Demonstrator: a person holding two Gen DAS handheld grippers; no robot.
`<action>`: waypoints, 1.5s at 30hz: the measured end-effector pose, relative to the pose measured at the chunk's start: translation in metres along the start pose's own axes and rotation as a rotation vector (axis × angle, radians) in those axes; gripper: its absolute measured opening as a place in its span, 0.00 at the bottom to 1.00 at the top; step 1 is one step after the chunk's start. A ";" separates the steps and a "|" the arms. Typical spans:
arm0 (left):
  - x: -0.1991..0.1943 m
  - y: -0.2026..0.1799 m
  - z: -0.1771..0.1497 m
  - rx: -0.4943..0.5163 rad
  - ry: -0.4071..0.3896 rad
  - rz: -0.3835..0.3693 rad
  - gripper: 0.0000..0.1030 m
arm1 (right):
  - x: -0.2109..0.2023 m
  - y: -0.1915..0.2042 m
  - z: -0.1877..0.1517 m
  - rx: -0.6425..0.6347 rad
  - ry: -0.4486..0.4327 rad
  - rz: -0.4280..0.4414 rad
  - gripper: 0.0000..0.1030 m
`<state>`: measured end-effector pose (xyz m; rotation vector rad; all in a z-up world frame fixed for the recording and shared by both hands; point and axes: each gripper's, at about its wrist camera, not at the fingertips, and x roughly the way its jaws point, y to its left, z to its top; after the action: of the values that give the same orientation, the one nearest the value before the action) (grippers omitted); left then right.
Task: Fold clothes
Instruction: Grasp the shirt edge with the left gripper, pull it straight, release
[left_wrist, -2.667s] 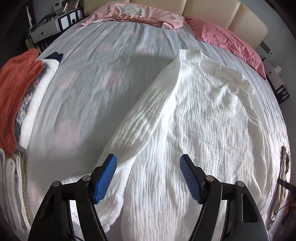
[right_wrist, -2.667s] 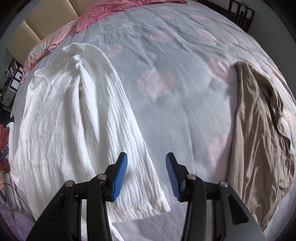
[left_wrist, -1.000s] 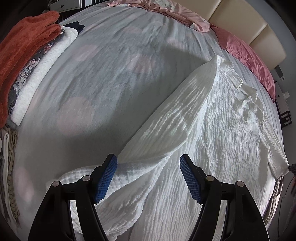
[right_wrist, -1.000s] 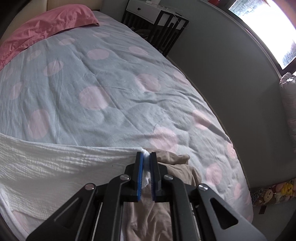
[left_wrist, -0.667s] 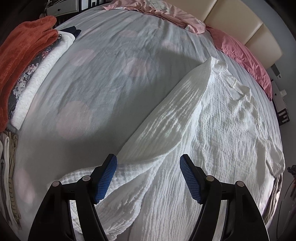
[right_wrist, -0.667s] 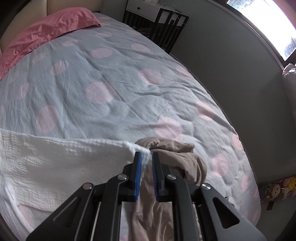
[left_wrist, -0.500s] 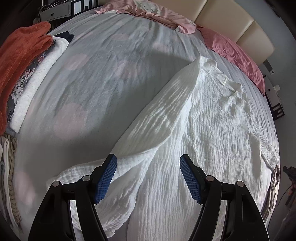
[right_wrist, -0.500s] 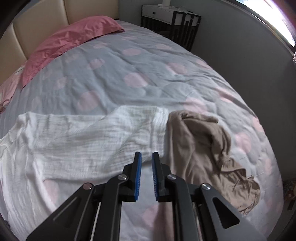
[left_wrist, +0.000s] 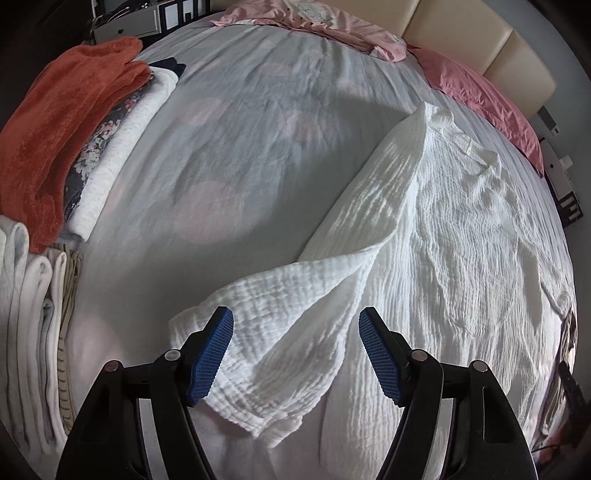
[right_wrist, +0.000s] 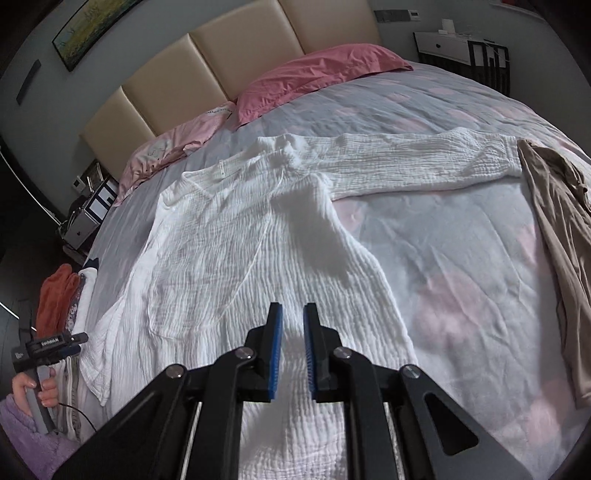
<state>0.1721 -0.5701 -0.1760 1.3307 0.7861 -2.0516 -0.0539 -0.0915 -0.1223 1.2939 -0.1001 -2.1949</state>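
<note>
Stack of folded clothes sits at the bed's left edge. Left gripper hovers with jaws wide apart, holding nothing, over the near sleeve of the white crinkled shirt, which lies flat on the dotted bedspread. Right gripper: jaws nearly together, a narrow gap, nothing between them. Far right, a beige garment touches the outstretched sleeve's cuff.
</note>
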 end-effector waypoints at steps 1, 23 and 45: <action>0.001 0.009 -0.002 -0.024 0.004 0.014 0.70 | 0.004 0.001 -0.006 -0.010 0.016 -0.018 0.11; 0.004 0.025 -0.005 -0.139 -0.103 0.025 0.10 | 0.027 -0.019 -0.009 0.063 0.095 0.046 0.12; -0.111 0.030 0.275 -0.096 -0.299 0.258 0.08 | 0.109 -0.007 0.025 -0.042 0.114 0.108 0.12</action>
<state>0.0682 -0.7756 0.0139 0.9857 0.5424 -1.9199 -0.1171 -0.1476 -0.1967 1.3546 -0.0771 -2.0179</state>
